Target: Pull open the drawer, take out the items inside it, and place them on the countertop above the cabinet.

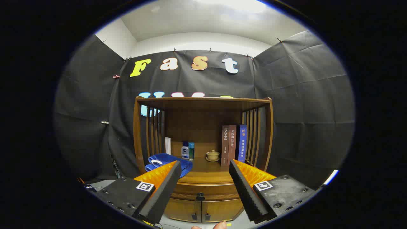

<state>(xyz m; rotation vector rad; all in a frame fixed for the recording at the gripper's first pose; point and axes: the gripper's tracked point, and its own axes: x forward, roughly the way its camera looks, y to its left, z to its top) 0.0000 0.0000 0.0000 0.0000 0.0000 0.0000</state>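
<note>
Ahead, the wooden cabinet (203, 152) stands against the booth wall, its drawer (203, 190) closed, a dark knob (200, 197) at the drawer front's middle, between and below the fingertips. The gripper (205, 167) is spread wide with nothing between its fingers, short of the cabinet. On the countertop (206, 173), a blue cloth (167, 162) lies at the left edge, two small bottles (187, 150) stand toward the back, a lidded cup (212, 155) sits near the middle, and three books (234, 144) stand upright at the right side. Two small doors (202, 210) sit below the drawer.
</note>
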